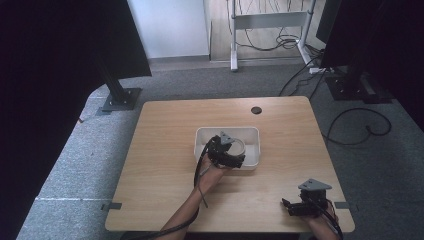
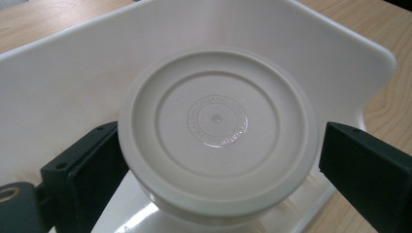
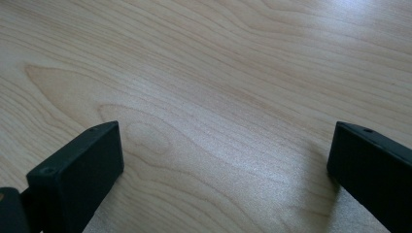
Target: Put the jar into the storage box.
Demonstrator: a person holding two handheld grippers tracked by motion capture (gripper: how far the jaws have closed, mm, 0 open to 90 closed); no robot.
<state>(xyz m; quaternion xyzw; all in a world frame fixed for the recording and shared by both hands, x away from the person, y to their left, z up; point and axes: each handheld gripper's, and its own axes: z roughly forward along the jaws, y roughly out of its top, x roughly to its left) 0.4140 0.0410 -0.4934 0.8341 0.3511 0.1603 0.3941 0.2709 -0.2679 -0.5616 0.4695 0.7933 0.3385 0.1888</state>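
One round white lid [image 2: 217, 131] sits between the jaws of the left gripper [image 2: 218, 165], inside one white tray [image 2: 73, 73]; left jaw touches its rim, right jaw stands just clear, so spread. Tray wall rises close beyond. Right gripper [image 3: 223, 170] spread wide over bare table [image 3: 218, 73]

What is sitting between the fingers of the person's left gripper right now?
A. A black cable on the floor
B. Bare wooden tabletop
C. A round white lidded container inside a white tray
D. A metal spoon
C: in the left gripper view the round white container sits between the two black fingers inside the white tray; whether the fingers touch it I cannot tell.
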